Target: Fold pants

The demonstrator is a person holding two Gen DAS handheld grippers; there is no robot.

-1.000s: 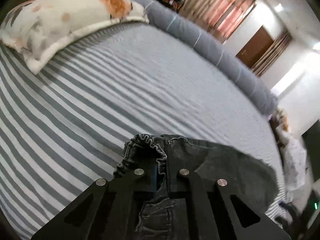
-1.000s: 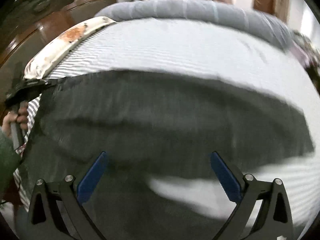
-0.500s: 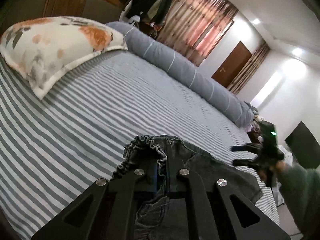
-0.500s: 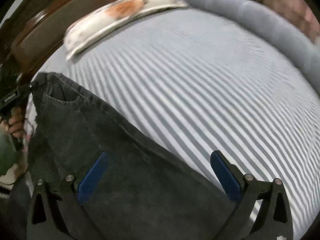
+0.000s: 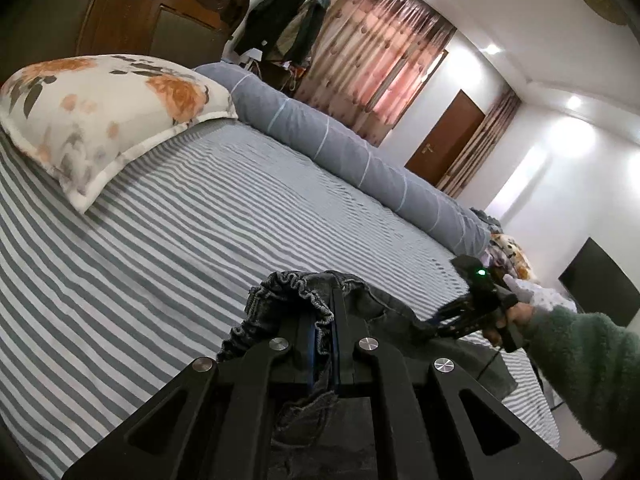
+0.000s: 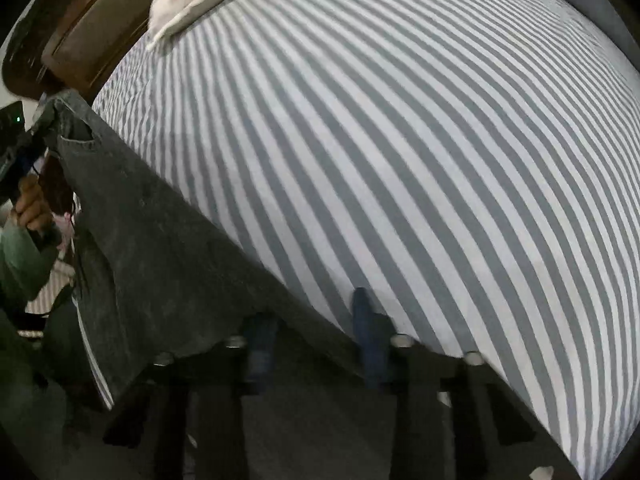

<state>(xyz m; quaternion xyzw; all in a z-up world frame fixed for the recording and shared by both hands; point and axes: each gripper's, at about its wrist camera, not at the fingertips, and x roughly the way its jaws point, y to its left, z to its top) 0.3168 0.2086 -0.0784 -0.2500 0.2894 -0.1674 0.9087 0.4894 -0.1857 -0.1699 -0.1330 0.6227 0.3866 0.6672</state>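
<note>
Dark grey denim pants (image 5: 384, 308) hang stretched between my two grippers over the near edge of the striped bed. My left gripper (image 5: 324, 334) is shut on the elastic waistband (image 5: 296, 292). In the right wrist view the pants (image 6: 160, 248) run from the left gripper (image 6: 28, 148) at far left down to my right gripper (image 6: 312, 320). Its blue pads (image 6: 362, 312) are partly closed with the pants' edge between them; the frame is blurred there. The right gripper also shows in the left wrist view (image 5: 452, 316), at the fabric's far end.
The bed has a grey and white striped sheet (image 5: 200, 220). A floral pillow (image 5: 100, 112) lies at the head by the wooden headboard (image 5: 152, 20). A long grey bolster (image 5: 340, 152) runs along the far side. Curtains, a door and a dark screen (image 5: 596, 284) stand beyond.
My right gripper has narrowed from wide open around the pants' edge and swung toward the bed. The left gripper has kept its grip on the waistband and tilted up.
</note>
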